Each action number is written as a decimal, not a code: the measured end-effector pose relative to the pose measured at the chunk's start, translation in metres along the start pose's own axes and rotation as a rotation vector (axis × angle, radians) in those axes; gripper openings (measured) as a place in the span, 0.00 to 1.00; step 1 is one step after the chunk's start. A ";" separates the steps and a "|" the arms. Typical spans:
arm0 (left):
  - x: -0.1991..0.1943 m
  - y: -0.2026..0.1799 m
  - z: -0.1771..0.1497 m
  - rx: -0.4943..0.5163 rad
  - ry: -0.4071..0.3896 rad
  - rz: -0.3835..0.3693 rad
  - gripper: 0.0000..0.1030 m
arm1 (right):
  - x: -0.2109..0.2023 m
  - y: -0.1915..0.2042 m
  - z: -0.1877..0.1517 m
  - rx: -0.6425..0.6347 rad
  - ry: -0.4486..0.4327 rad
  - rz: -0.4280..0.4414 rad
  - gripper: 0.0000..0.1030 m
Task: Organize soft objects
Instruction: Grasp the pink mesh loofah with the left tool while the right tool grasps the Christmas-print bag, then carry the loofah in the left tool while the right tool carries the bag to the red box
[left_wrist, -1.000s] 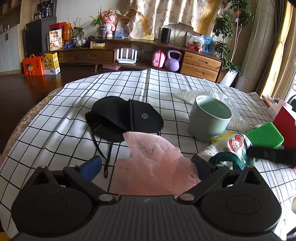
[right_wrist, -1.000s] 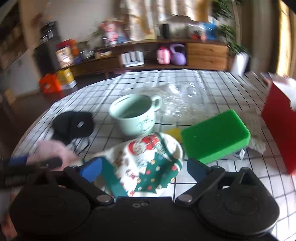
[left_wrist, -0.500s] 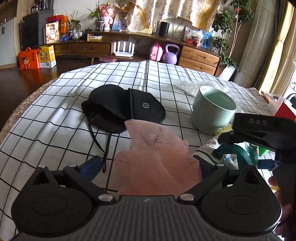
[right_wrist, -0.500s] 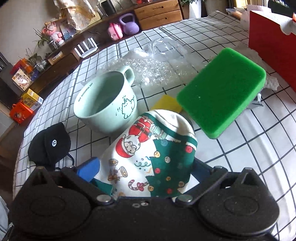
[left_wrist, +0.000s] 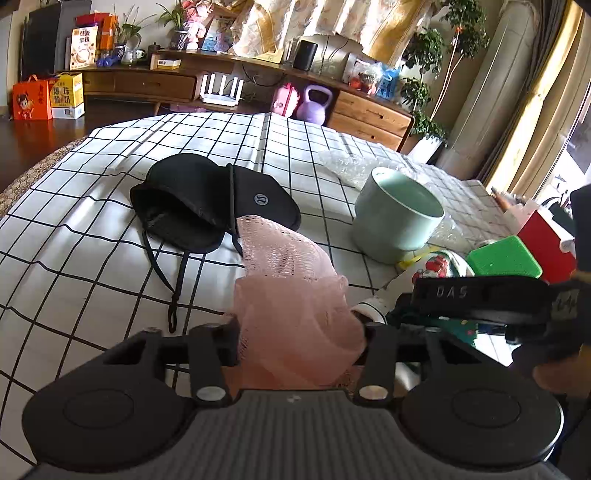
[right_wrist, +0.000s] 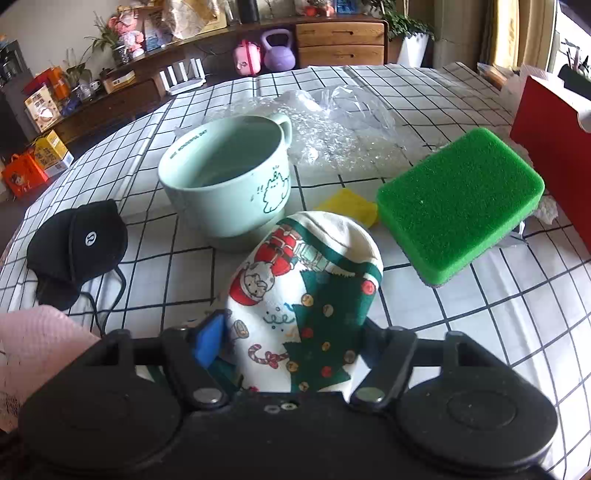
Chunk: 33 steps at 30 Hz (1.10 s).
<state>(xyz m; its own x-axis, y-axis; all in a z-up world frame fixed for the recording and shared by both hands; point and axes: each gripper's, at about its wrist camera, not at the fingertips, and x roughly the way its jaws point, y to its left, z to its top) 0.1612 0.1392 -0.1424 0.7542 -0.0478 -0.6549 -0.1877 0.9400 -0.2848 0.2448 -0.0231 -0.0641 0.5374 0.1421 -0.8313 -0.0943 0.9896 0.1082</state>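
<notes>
Left tongs (left_wrist: 301, 341) clamp the pink mesh (left_wrist: 291, 295); right tongs (right_wrist: 295, 345) clamp the Christmas sock (right_wrist: 303, 291). Only the right wrist view shows the mug (right_wrist: 229, 184) handle at 1 o'clock.

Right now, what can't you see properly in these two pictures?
- Right wrist view: the Christmas sock's lower end, hidden behind the right gripper.
- Left wrist view: the pink mesh cloth's bottom, hidden behind the left gripper.
- Right wrist view: the yellow thing, mostly hidden by the sock and green sponge.
- Right wrist view: the red box, cut off by the edge.
</notes>
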 end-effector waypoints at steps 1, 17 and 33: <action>-0.002 0.000 0.000 -0.004 -0.003 -0.001 0.39 | -0.001 0.001 -0.001 -0.009 -0.005 0.000 0.55; -0.043 -0.010 0.001 0.000 -0.039 0.007 0.27 | -0.055 -0.025 -0.021 -0.037 -0.081 0.110 0.29; -0.107 -0.069 0.029 0.030 -0.089 -0.085 0.27 | -0.153 -0.113 -0.013 0.015 -0.158 0.267 0.31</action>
<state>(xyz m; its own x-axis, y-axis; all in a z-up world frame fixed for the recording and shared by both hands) 0.1114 0.0891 -0.0319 0.8199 -0.0985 -0.5640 -0.1029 0.9437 -0.3143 0.1627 -0.1573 0.0442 0.6189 0.3970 -0.6778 -0.2375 0.9171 0.3203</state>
